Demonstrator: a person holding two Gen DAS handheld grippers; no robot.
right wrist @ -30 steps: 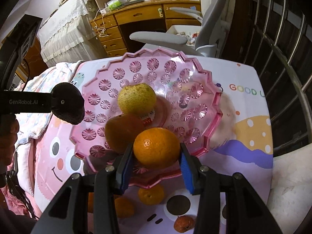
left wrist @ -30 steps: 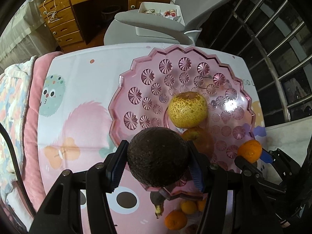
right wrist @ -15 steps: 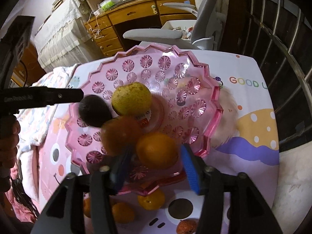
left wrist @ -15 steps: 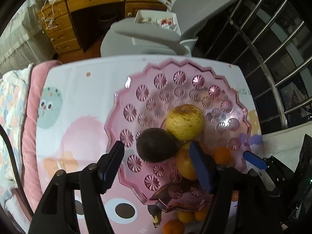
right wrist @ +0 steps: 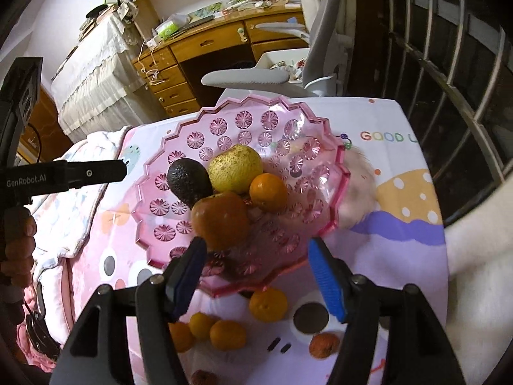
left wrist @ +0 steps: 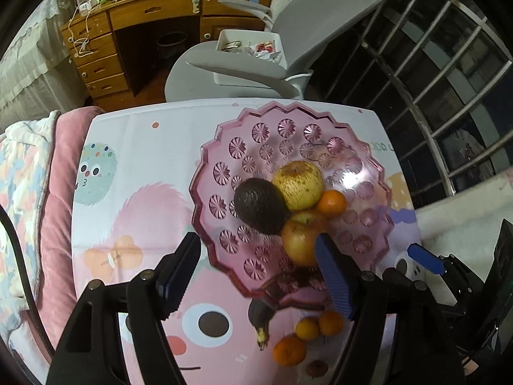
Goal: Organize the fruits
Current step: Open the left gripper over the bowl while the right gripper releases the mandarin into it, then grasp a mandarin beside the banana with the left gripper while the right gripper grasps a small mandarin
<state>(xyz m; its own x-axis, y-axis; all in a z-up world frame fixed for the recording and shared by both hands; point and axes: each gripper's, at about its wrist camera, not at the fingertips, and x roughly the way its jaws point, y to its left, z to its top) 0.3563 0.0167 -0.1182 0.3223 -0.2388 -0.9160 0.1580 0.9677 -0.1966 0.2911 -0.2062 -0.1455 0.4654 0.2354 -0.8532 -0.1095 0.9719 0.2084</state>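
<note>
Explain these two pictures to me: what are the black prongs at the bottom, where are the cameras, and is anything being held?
A person holds a hand-held gripper in each hand; no robot arm is involved. Each picture comes from a fisheye camera on one tool, looking along its two fingers. The left gripper and right gripper are both empty, their jaws opening above a pink bowl. In the bowl lie an avocado, a pear, an apple and an orange. More small oranges wait on the tablecloth beside the bowl. The right view also shows the left tool from the side.
</note>
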